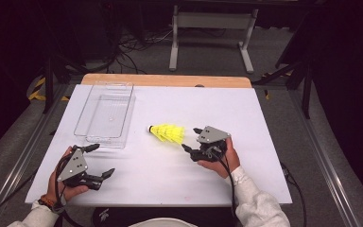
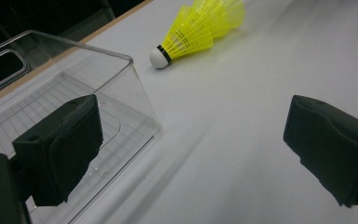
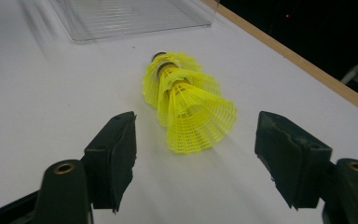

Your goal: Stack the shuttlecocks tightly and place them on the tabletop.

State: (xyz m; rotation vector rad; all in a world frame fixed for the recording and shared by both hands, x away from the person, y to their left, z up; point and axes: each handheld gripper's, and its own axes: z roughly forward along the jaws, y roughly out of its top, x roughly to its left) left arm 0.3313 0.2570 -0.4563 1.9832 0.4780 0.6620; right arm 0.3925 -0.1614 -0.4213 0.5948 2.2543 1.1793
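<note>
Shuttlecocks point(image 1: 168, 132) lie just ahead of right tool point(image 1: 190, 138), jaws apart.

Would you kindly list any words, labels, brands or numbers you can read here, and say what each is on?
None can be read: the yellow shuttlecocks, the clear plastic box and the white table carry no legible print.
A small pale mark at the table's near edge is too blurred to read.
</note>
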